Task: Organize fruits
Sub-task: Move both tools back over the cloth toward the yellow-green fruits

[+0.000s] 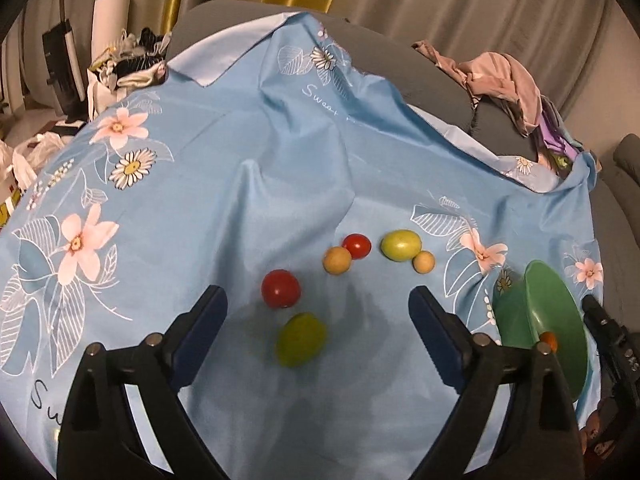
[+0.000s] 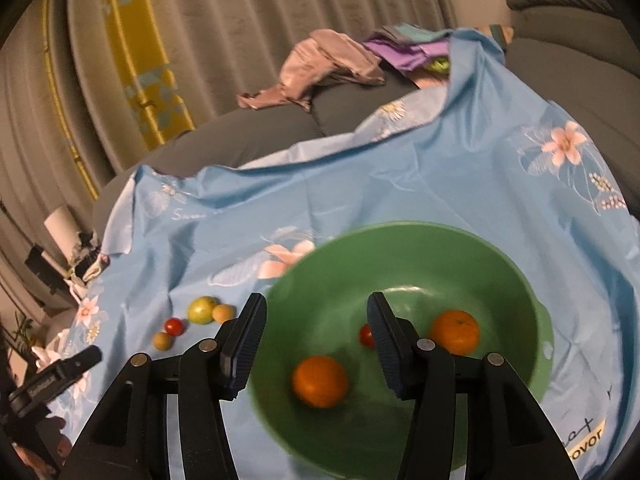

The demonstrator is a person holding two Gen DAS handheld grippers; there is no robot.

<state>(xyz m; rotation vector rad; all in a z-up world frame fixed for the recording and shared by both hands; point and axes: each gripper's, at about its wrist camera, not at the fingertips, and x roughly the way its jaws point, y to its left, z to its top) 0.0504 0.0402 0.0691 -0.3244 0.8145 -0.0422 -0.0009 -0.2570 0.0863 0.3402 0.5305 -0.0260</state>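
Note:
Loose fruits lie on a blue floral cloth [image 1: 256, 168]. In the left wrist view a red tomato [image 1: 280, 288] and a green fruit [image 1: 301, 339] lie just ahead of my open, empty left gripper [image 1: 318, 308]. Farther off are a small red tomato [image 1: 357, 245], two tan fruits [image 1: 337, 261] [image 1: 423, 261] and a green fruit [image 1: 401, 245]. The green bowl [image 1: 548, 312] is at the right. My right gripper [image 2: 316, 334] is open and empty above the bowl [image 2: 400, 240], which holds two oranges [image 2: 320, 381] [image 2: 455, 331] and a small red tomato [image 2: 366, 336].
A grey sofa [image 1: 452, 92] lies under the cloth, with piled clothes [image 1: 500, 80] at its far right. Curtains [image 2: 240, 40] hang behind. Bags and clutter [image 1: 128, 60] stand at the far left. The left gripper shows in the right wrist view [image 2: 60, 372].

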